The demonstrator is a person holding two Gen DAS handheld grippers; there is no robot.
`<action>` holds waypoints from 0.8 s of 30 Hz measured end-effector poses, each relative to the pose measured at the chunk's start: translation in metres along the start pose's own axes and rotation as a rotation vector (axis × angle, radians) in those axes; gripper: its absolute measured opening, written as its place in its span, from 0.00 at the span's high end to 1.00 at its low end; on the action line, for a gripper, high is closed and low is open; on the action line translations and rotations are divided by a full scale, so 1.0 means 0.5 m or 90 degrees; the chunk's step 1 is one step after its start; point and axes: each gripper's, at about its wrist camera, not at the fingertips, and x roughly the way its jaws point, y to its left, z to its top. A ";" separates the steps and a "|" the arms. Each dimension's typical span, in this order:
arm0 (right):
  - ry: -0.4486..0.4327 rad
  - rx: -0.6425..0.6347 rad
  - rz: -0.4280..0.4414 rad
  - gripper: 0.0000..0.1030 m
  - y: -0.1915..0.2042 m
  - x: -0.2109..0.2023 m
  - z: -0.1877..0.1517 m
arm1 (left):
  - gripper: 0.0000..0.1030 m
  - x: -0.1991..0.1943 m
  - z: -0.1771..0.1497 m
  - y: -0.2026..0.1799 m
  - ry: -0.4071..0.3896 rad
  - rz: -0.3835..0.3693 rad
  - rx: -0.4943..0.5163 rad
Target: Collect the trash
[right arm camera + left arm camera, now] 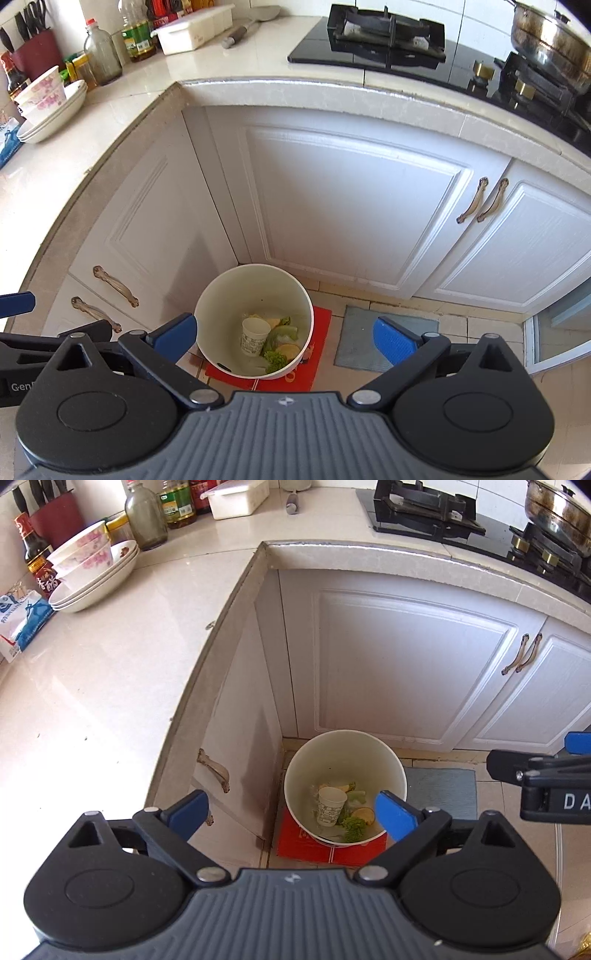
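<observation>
Both grippers hang above the white trash bin (pixel 254 321), jaws spread wide, nothing held in either left gripper (pixel 291 814) or right gripper (pixel 284 339). Inside the bin lie a paper cup (pixel 254 336), vegetable scraps (pixel 280 345) and a lemon slice (pixel 364 815). The desk (pixel 110 672) above the bin shows only crumbs, so collecting looks nearly finished.
</observation>
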 end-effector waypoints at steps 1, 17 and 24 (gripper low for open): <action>-0.003 0.001 0.001 0.00 0.004 -0.006 -0.002 | 0.06 -0.006 -0.002 0.003 -0.001 0.000 -0.005; -0.002 0.011 0.003 0.00 0.028 -0.035 -0.025 | 0.06 -0.037 -0.017 0.018 -0.012 -0.008 -0.017; -0.008 0.016 0.004 0.00 0.029 -0.045 -0.028 | 0.06 -0.044 -0.016 0.022 -0.016 -0.012 -0.017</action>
